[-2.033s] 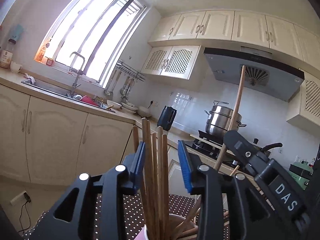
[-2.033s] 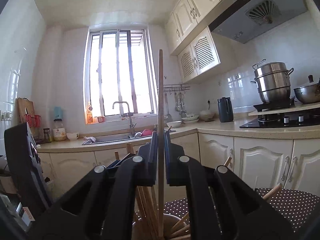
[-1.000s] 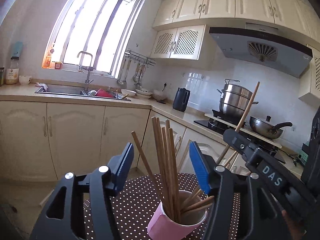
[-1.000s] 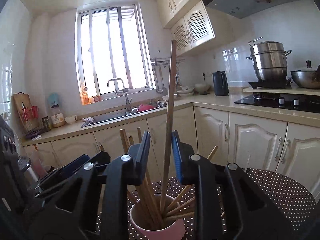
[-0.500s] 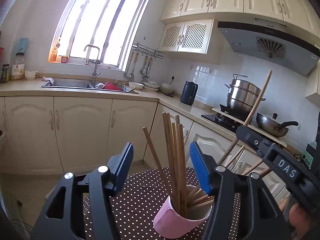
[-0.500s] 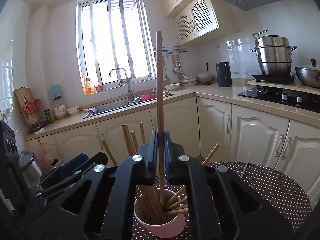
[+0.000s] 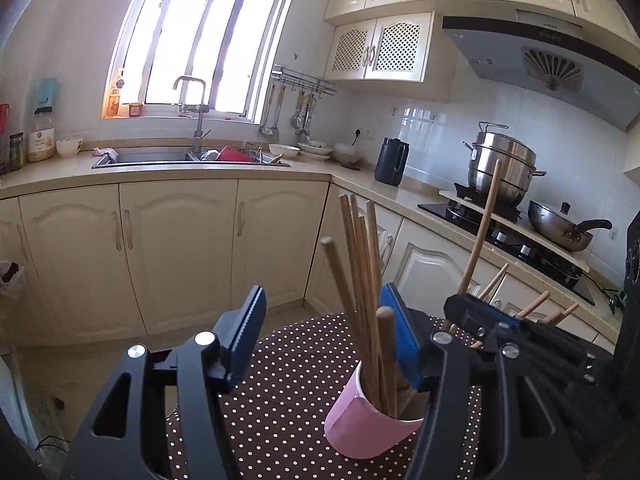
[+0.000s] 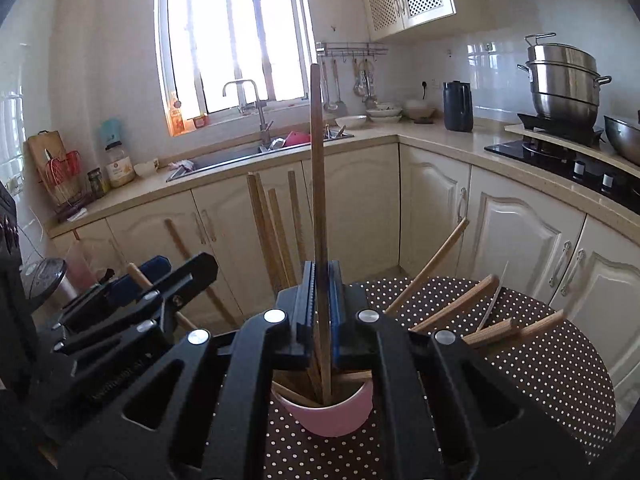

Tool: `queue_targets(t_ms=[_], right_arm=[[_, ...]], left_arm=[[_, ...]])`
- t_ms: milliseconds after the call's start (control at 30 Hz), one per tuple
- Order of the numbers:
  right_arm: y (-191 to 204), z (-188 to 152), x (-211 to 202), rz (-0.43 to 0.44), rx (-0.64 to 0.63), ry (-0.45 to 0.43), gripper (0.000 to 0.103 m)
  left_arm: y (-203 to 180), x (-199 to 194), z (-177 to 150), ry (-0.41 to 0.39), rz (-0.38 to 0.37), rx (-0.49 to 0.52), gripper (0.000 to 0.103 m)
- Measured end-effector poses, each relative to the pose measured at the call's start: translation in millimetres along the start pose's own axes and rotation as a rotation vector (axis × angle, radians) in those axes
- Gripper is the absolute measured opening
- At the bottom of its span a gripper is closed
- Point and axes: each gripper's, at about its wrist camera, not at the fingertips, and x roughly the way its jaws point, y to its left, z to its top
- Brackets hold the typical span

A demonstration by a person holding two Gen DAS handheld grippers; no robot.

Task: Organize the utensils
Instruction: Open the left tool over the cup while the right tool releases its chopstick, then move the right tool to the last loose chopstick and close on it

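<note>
A pink cup [image 7: 366, 430] full of wooden chopsticks [image 7: 360, 264] stands on a brown polka-dot table [image 7: 288, 384]. My left gripper [image 7: 320, 330] is open above the table; the cup and its chopsticks sit by its right finger. My right gripper [image 8: 320, 280] is shut on one long wooden chopstick [image 8: 318, 160], held upright with its lower end inside the pink cup [image 8: 332, 416]. The right gripper [image 7: 480, 320] also shows in the left wrist view, holding that chopstick [image 7: 482, 228]. Other chopsticks [image 8: 436, 264] lean out to the right.
Cream kitchen cabinets [image 7: 180, 248] and a counter with a sink [image 7: 188, 156] run behind the table. A black kettle [image 7: 392, 160] stands on the counter. A steel pot [image 7: 502, 172] and a pan [image 7: 560, 228] sit on the stove at right.
Both grippers have pulled back and tilted down, so more of the table shows. The right gripper opened briefly, then shut again on the long chopstick. The left gripper has stayed open.
</note>
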Motion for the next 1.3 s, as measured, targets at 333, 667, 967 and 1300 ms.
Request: queue_targets(t_ms=[333,667,967,1300], right_arm=[[6,16,-43,-0.045,-0.054,-0.111,0.032],[-46,25,-83,-0.135,-0.032,-0.167,0.033],[-134,8,-47,-0.248,0.137,-0.027,0.042],[-177,-34,84,-0.196,0.306,0.371,0.036]], left_arm=[[-3,-6,3,-0.007,0.005,0.003,0.060],[3,-15,-7,-0.008,0.034,0.018,0.060],[28,-19,-13,-0.063,0.034,-0.048,0.060],[-5,14,-8,-0.018,0.015,0.030,0.060]])
